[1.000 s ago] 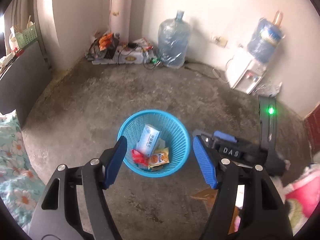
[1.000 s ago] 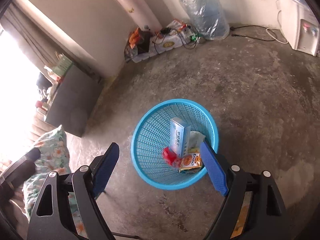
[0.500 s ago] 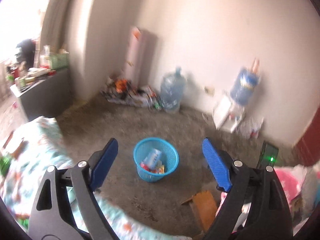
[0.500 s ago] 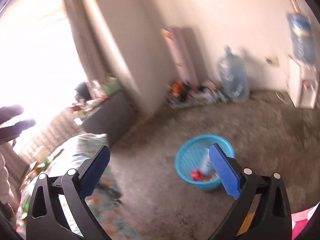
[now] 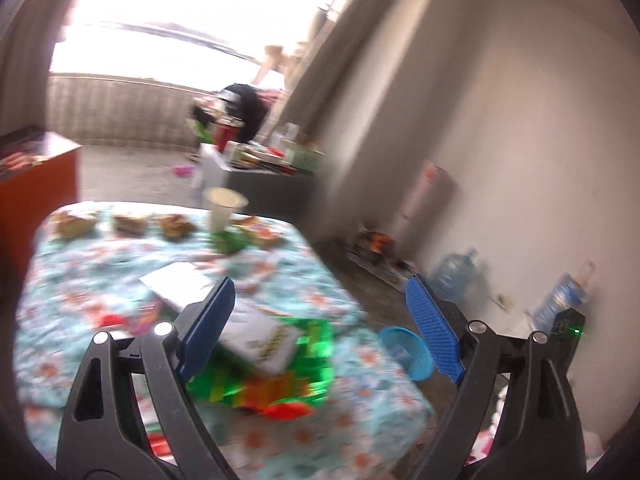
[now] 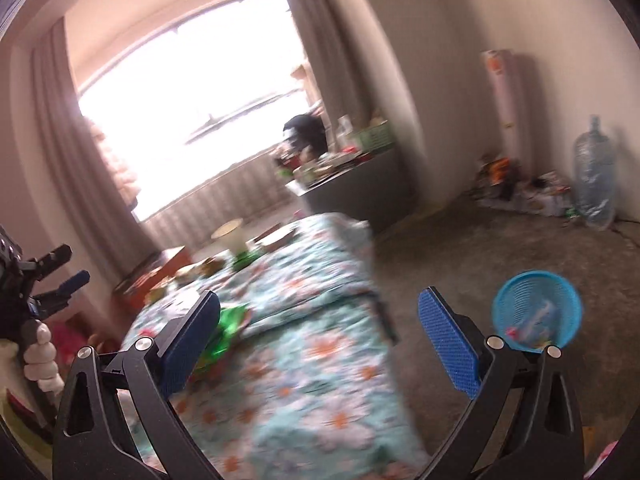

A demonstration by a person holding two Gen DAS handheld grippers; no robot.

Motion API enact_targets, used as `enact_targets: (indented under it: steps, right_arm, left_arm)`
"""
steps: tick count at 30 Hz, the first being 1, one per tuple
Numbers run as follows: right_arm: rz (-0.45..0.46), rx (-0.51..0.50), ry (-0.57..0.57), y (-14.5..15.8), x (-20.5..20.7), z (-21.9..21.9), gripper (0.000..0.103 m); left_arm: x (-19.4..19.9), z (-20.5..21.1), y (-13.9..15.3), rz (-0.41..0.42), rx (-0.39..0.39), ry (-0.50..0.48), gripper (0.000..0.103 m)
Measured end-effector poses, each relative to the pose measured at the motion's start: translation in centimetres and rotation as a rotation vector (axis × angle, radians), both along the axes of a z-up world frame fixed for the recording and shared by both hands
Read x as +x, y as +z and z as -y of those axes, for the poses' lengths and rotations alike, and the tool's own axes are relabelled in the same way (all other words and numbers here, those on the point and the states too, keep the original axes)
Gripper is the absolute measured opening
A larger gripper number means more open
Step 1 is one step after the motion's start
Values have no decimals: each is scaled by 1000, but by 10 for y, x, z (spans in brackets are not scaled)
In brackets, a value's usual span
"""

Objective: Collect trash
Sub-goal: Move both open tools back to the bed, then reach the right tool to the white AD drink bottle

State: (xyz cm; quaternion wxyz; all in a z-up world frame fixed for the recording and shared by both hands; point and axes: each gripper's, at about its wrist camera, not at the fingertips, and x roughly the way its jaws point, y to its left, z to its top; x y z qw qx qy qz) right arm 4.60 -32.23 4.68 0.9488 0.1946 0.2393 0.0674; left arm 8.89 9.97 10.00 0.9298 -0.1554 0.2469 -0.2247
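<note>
My left gripper (image 5: pixel 320 330) is open over a table with a floral teal cloth (image 5: pixel 100 264), nothing between its blue pads. Just beyond it lie a green snack bag (image 5: pixel 304 364) and a white packet (image 5: pixel 264 338). A paper cup (image 5: pixel 222 208) stands at the table's far edge among blurred food items. The blue trash basket (image 5: pixel 404 350) with wrappers in it sits on the floor to the right. My right gripper (image 6: pixel 320 336) is open and empty above the same table (image 6: pixel 320 380), with the basket (image 6: pixel 536 316) on the floor at its right and the green bag (image 6: pixel 228 324) by its left pad.
A gloved hand (image 6: pixel 40 356) holds the other gripper at the left edge of the right wrist view. A dark cabinet (image 6: pixel 360 184) piled with clutter stands by the window. A water jug (image 6: pixel 594 176) and floor clutter (image 6: pixel 520 184) line the far wall. A red cabinet (image 5: pixel 36 184) stands left.
Both grippers have swung up and left, away from above the basket, and now face the table. Both jaws stand wider than a second ago. The views are motion-blurred.
</note>
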Motion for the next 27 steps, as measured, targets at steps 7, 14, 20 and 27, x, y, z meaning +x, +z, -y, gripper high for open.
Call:
enact_targets:
  steps: [7,14,20,27]
  right_arm:
    - [-86,-16,158,-7,26,-72,96]
    - [-131,-32,261,-3,46,-106,97]
    - [-163,-74,340,8,71,-135,97]
    - [-234,35,557,-6,90,-217,97]
  left_arm:
    - [-28,-93,-36,-104,13,222,83]
    - [-20,-105,-79,-232,5,217,83]
    - [-6,-91,-99,-244,32,185,83]
    - [-3,-115,-117,-286,142,340,83]
